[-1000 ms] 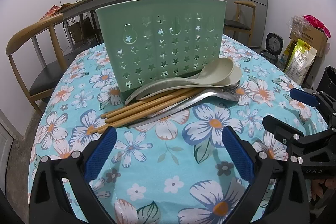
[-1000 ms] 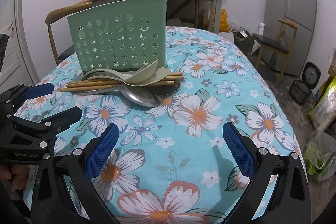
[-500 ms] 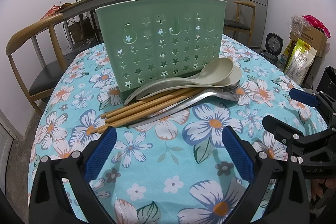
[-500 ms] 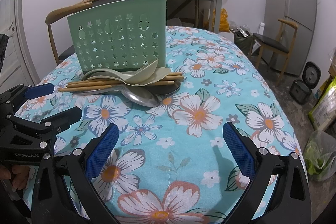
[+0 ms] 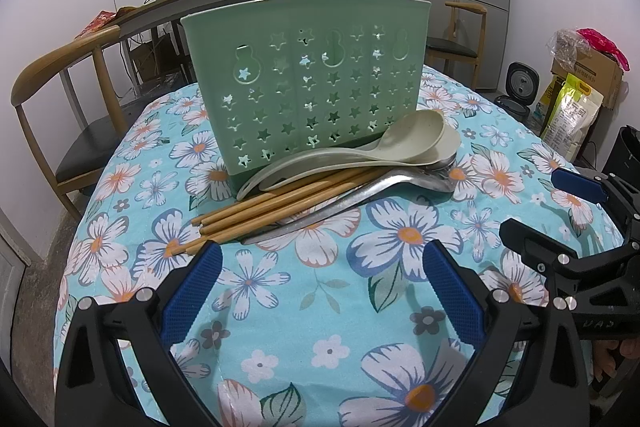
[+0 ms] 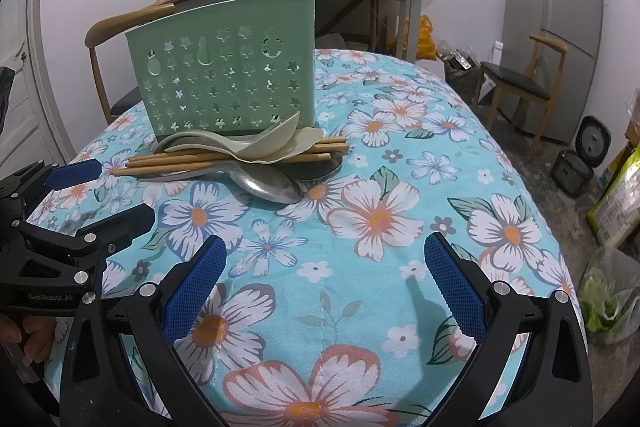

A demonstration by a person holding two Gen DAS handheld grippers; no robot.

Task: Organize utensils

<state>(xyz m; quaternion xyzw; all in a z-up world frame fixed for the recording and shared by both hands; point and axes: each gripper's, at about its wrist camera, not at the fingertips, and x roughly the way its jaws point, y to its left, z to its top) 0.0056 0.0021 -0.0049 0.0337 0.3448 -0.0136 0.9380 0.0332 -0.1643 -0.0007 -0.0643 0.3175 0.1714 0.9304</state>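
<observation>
Both the left tool (image 5: 320,277) and right tool (image 6: 324,269) gape wide, empty; utensil pile (image 5: 340,175) at twelve o'clock, touching the green holder (image 5: 308,83)

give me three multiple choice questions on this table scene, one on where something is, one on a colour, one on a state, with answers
1. Where does the pile of utensils lie?
A. inside the holder
B. on the tablecloth in front of the holder
C. on a chair

2. What colour is the utensil holder?
A. light green
B. red
C. black

3. How do the left gripper's jaws stand?
A. shut on a chopstick
B. shut on nothing
C. open and empty

Answers:
1 B: the pale spoons, wooden chopsticks and metal spoons rest on the floral tablecloth at the holder's base.
2 A: the star-punched utensil holder is light green.
3 C: the left gripper has its blue pads wide apart with only cloth between them; the right gripper stands likewise.
</observation>
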